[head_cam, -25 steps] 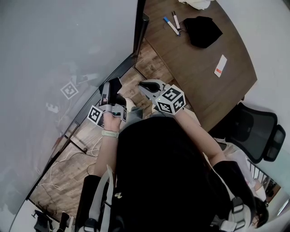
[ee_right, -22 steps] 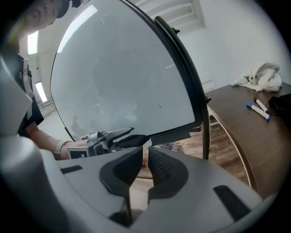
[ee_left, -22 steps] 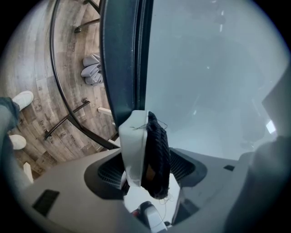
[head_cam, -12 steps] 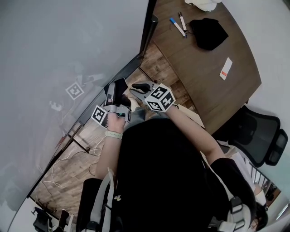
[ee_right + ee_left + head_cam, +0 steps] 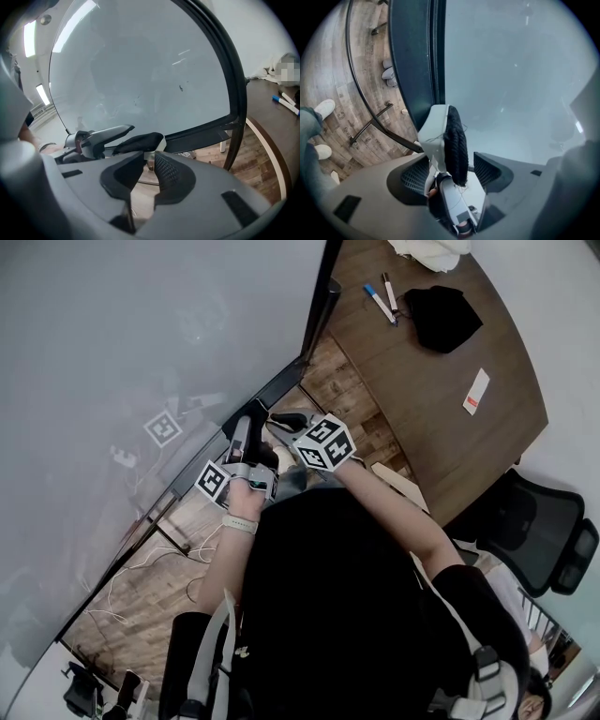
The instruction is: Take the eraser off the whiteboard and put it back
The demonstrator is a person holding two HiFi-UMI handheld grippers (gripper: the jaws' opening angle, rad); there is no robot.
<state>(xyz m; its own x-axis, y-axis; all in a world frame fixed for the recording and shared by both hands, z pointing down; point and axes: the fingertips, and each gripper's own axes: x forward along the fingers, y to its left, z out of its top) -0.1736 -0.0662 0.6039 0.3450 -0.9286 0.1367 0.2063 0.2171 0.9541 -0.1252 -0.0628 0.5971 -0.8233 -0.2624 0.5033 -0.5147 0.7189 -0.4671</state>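
Observation:
The eraser (image 5: pixel 449 140), a white body with black felt, stands upright between the jaws of my left gripper (image 5: pixel 450 165), which is shut on it. The felt faces the grey whiteboard (image 5: pixel 515 70). In the head view the left gripper (image 5: pixel 251 424) is held just off the whiteboard (image 5: pixel 141 334), near its dark lower frame (image 5: pixel 281 381). My right gripper (image 5: pixel 284 419) points at the left one from the right. Its jaws (image 5: pixel 146 166) stand nearly together with nothing between them. In the right gripper view the eraser (image 5: pixel 140 140) shows just beyond them.
A square marker tag (image 5: pixel 163 428) is stuck on the board. To the right stands a brown table (image 5: pixel 422 390) with two markers (image 5: pixel 381 298), a black cloth (image 5: pixel 446 317) and a paper card (image 5: pixel 476 392). An office chair (image 5: pixel 548 531) is at right. Cables (image 5: pixel 141 563) lie on the wooden floor.
Both grippers have drifted up toward the board's lower frame. The right gripper's tip has come closer to the left gripper. The eraser stays in the left gripper.

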